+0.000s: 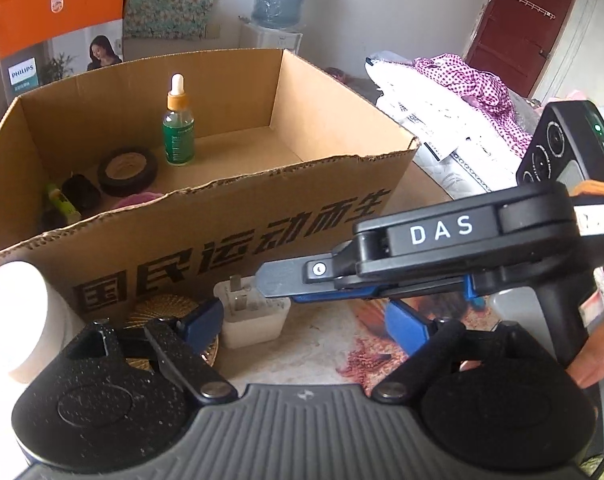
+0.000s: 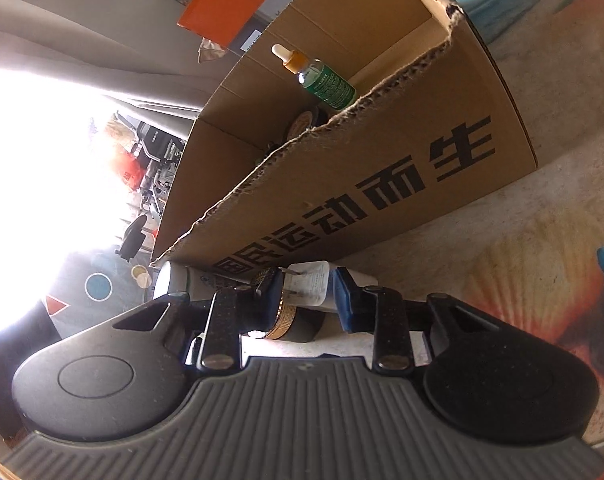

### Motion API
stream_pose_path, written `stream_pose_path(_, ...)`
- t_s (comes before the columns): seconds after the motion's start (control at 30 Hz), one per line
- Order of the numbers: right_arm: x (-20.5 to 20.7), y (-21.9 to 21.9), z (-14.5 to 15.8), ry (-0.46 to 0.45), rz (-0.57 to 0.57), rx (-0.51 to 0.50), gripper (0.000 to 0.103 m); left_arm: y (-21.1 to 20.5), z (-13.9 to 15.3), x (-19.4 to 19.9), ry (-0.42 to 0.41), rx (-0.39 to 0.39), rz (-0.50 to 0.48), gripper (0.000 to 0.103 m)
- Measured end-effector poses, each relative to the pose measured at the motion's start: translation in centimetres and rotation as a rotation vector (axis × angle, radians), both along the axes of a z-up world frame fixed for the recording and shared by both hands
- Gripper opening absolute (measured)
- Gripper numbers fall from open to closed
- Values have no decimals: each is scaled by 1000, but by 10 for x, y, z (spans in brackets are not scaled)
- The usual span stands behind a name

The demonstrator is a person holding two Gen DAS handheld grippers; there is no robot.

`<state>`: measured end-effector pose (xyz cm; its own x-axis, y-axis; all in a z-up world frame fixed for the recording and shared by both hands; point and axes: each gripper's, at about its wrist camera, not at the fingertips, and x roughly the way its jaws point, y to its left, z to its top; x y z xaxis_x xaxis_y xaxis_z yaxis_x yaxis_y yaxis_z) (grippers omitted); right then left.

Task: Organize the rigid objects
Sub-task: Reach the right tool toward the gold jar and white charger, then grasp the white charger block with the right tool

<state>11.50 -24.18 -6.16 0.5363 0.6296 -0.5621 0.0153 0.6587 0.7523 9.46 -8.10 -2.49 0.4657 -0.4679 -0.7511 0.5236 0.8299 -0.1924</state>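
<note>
Left wrist view: left gripper (image 1: 302, 320) low centre, jaws spread, nothing between them. White plug adapter (image 1: 256, 314) stands on the worktop (image 1: 314, 344) just ahead, touching the cardboard box (image 1: 230, 232) front wall. Right gripper (image 1: 278, 280) enters from the right; tip at the adapter.

Right wrist view: right gripper (image 2: 306, 300) jaws spread, flanking the adapter (image 2: 308, 286); contact unclear.

Box, upper left: dropper bottle (image 1: 178, 128) upright, round black tin (image 1: 128, 171) beside it. White bottle (image 1: 16, 320) far left, gold-rimmed jar (image 2: 286, 318) beside adapter.
</note>
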Motion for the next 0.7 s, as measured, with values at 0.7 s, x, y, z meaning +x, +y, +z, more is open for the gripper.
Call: stream_pose_path(0.7, 3, -19, 1, 14, -7, -35, 29, -17, 0, -2, 42, -72, -77, 91)
